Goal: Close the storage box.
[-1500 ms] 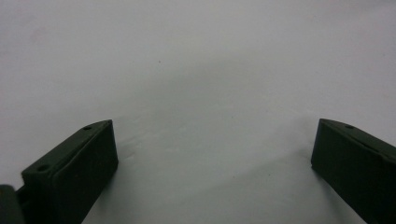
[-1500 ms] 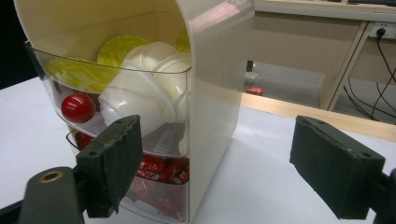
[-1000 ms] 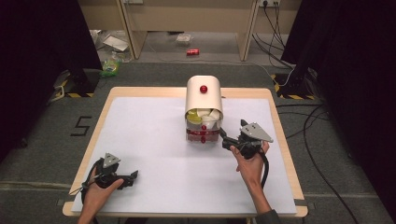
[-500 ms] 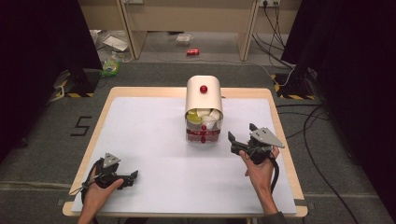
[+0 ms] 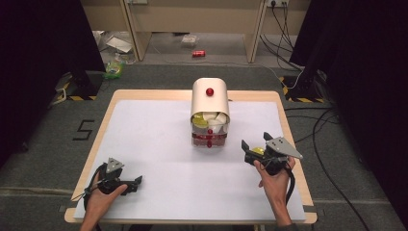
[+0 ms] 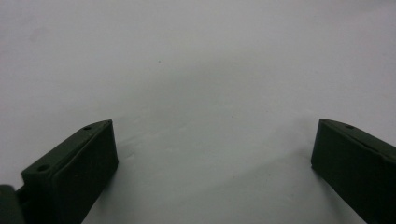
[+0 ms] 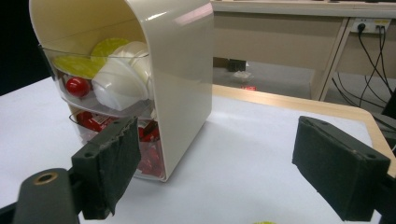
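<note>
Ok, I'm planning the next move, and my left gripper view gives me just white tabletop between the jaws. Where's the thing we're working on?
Observer: A cream drawer box stands at the far middle of the table, with its drawer fronts towards the person.
Operator: What's in it?
Observer: The clear upper drawer holds white and yellow pieces, and the lower drawer holds red ones.
Operator: And the right tool?
Observer: The right tool is open and holds nothing. It is off to the box's right, apart from it.
</note>
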Motion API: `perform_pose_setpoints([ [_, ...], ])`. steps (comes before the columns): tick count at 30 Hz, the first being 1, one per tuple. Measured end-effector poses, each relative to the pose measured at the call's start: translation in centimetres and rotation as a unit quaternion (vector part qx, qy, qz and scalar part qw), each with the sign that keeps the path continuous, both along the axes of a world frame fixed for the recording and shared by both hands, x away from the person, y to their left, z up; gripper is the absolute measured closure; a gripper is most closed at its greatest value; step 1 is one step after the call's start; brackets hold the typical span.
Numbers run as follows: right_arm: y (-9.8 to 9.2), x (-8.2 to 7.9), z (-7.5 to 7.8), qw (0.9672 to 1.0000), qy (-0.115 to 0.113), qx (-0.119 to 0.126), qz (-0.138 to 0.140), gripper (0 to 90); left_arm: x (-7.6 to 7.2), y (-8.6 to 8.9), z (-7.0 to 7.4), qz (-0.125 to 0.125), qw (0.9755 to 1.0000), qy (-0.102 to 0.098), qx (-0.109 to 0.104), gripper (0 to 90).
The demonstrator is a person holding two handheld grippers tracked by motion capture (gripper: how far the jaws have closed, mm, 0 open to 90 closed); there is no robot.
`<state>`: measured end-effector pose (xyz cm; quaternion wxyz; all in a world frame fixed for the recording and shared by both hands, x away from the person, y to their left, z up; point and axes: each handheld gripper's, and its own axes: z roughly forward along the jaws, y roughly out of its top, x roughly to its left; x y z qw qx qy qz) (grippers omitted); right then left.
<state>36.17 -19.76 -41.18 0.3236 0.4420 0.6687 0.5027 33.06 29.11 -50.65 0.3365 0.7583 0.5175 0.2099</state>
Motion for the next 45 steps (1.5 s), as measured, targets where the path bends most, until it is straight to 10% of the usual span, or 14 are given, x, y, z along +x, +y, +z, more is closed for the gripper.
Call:
perform_pose_setpoints([
  [45, -3.4, -2.8, -2.6, 0.9992, 0.035, -0.009, -0.017, 15.9, 0.0, 0.0, 0.0, 0.000, 1.0000, 0.000, 0.000, 0.0],
])
